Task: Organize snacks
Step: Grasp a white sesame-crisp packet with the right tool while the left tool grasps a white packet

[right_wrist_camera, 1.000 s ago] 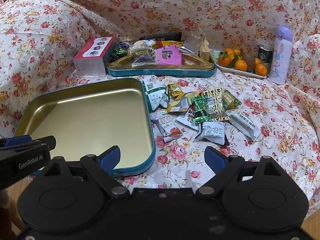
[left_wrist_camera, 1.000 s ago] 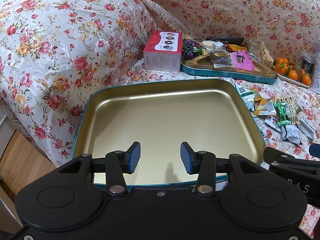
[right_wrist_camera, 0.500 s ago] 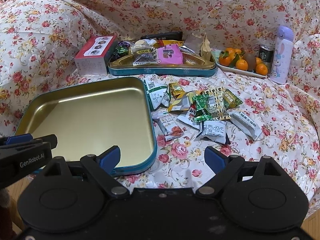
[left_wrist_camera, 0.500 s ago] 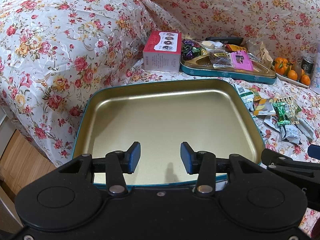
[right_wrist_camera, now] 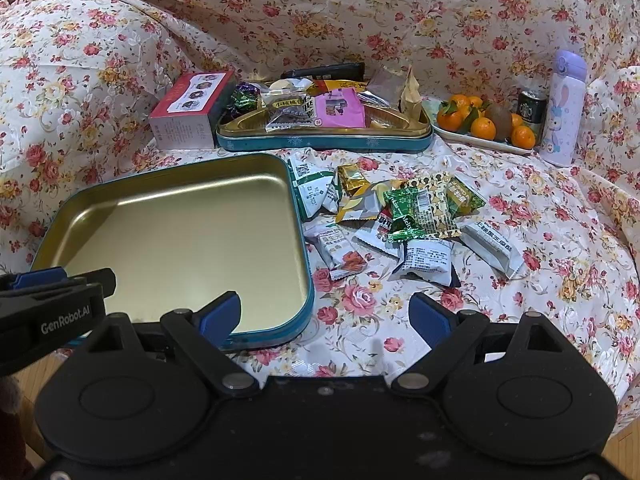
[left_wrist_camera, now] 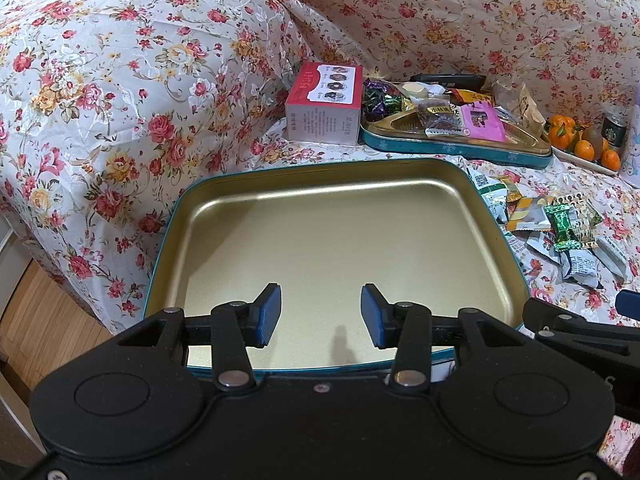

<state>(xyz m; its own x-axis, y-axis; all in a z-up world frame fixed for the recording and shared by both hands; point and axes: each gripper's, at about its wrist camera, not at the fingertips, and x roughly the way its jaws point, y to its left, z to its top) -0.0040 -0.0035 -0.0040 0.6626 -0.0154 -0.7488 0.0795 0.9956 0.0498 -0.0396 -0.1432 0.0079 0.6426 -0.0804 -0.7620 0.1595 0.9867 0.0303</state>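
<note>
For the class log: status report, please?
Left gripper and right gripper open, holding nothing. Tin tray bare. Snack packets loose beside it. Nothing blocking.

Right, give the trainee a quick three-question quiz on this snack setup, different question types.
1. True or false: the near gold tray holds snacks.
2. The loose snack pile lies on which side of that tray in the right wrist view: A left, B right?
3. What fruit sits on the plate beside the purple bottle?

Key: 1 false, it is empty. 2 B. 3 mostly oranges.
</note>
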